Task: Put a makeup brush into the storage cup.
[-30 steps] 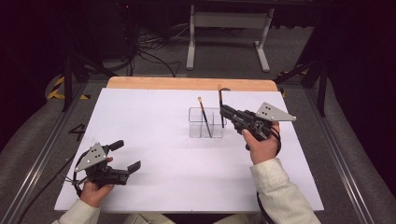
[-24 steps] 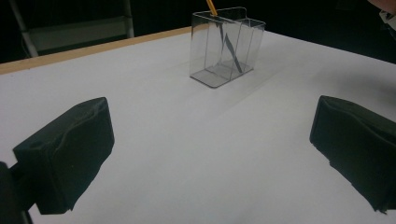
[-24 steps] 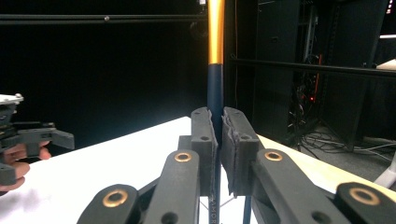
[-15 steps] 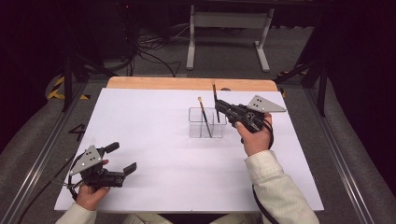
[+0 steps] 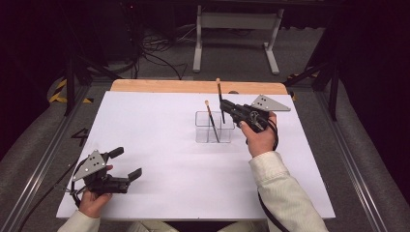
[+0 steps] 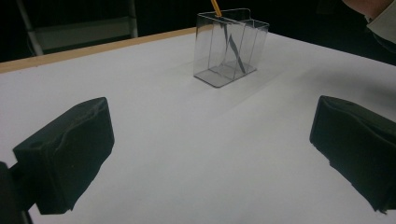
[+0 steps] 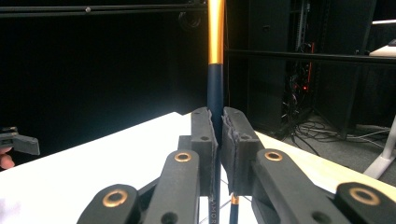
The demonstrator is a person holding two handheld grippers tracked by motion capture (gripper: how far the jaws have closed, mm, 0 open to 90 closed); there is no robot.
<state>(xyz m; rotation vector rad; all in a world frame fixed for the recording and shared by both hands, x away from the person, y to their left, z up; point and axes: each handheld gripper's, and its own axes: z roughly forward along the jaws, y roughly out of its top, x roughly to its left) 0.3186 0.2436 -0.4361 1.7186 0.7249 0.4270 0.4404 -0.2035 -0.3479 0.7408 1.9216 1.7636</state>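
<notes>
Right gripper (image 5: 223, 107): clenching a dark brush (image 5: 220, 99) upright, just above the clear holder (image 5: 214, 127).
Holder: sitting toward the tabletop's (image 5: 159, 121) far edge, keeping a second brush (image 5: 211, 121).
Left gripper (image 5: 126, 163): resting released near the front left corner.

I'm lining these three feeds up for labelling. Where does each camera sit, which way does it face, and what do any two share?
High view: above the person's side, facing forward and down on the white table; forearms, left gripper and right gripper show.
Left gripper view: rides the left gripper, low across the table toward the clear holder; open jaws show.
Right gripper view: rides the right gripper, jaws shut on a brush.
Shared: holder and leaning brush, high and left gripper views.
</notes>
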